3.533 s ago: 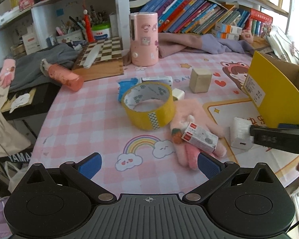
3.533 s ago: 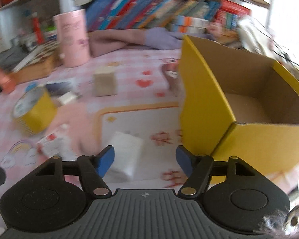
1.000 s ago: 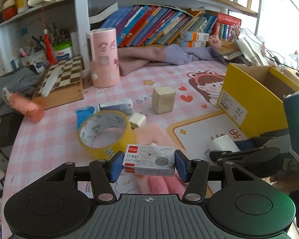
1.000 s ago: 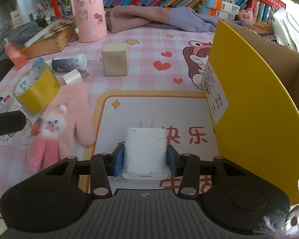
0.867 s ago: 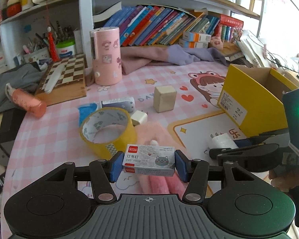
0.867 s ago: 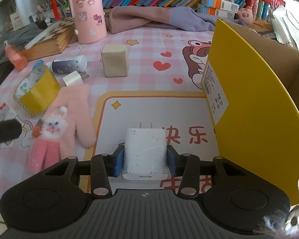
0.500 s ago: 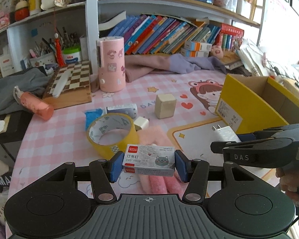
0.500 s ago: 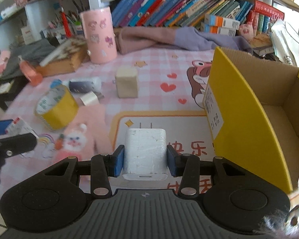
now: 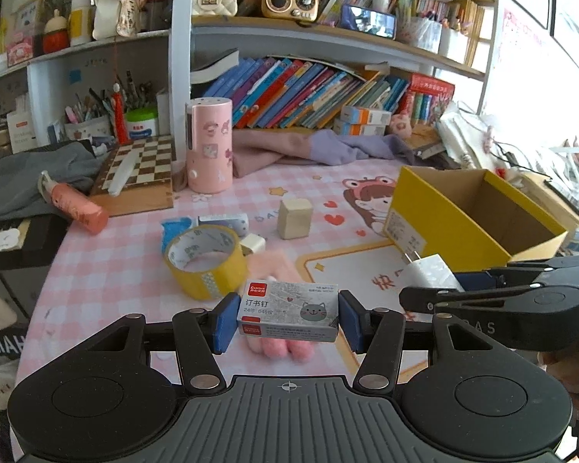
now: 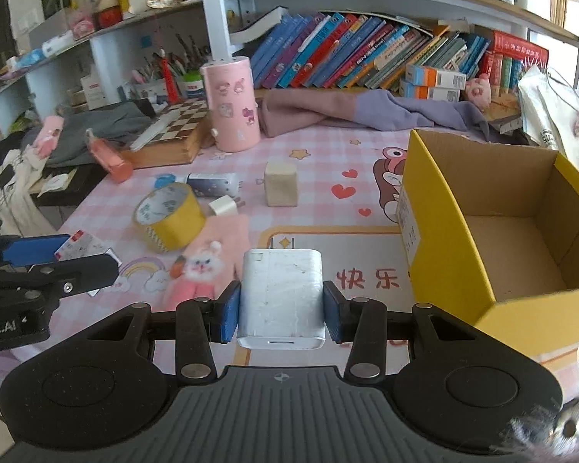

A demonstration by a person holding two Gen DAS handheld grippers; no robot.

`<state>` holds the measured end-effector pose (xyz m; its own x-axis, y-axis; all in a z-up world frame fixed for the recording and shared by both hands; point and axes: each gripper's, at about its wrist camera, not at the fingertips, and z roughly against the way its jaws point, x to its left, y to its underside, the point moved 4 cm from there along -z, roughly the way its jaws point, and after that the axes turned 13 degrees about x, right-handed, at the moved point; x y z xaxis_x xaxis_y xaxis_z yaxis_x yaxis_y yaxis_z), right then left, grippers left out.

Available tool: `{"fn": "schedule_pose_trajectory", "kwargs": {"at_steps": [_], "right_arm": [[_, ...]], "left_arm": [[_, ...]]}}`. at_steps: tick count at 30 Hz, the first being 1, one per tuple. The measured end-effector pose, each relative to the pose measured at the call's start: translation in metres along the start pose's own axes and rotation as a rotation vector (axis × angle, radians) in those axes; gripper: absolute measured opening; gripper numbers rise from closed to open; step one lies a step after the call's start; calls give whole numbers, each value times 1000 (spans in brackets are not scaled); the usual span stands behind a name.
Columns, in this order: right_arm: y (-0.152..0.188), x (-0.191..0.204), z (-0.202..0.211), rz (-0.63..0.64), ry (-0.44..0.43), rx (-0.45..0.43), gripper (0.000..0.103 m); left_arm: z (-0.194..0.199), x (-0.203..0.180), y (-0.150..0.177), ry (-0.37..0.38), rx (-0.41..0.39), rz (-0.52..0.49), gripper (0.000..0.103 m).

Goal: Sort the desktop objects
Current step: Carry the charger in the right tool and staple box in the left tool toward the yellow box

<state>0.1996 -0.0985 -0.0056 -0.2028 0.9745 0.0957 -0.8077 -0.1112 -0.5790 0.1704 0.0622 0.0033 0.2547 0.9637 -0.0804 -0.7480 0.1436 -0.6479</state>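
Two objects are being carried above the desk at once: a staple box [image 9: 288, 310] is being clamped between the pads of the left gripper [image 9: 287, 318], and a white charger [image 10: 281, 301] is being pinched between the pads of the right gripper [image 10: 281, 314], prongs pointing away. The carry step appears to be in hand, with the open yellow box [image 10: 436, 254] judged to be the destination; it is sitting to the right, seemingly empty. The next move is being judged as a swing to the right, high enough to clear the box's tall near-left wall, before either grip is released. Open air is being offered above the box, though its far side is being crowded by a purple cloth [image 10: 366, 115] and stacked books. On the left, a tape roll [image 9: 204, 262], a pink glove [image 10: 208, 258] and a wooden cube [image 9: 295, 218] are being left lying on the mat, well apart from the box.
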Motion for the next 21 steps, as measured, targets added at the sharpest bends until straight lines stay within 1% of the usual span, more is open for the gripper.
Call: {"fn": "schedule_pose_trajectory", "kwargs": {"at_steps": [6,10,15,19,21], "right_arm": [[28,-2,21,-15,-1,-4,40],[49,-1,34,-21,-2,-3,40],[74,2,52,-1,3,-8,40],[96,0,65,2,14,-4,40],[106,-5,72,-19,20,-1,40]], "left_arm": [[17,-17,19,13,-17,-13,54],[31,-28,38,23,-20,-16,54],[48,-40,59,34,-29,-1,54],[56,-48,68,62,-32,10,54],[58,-55,70,82,-27,-5,54]]}}
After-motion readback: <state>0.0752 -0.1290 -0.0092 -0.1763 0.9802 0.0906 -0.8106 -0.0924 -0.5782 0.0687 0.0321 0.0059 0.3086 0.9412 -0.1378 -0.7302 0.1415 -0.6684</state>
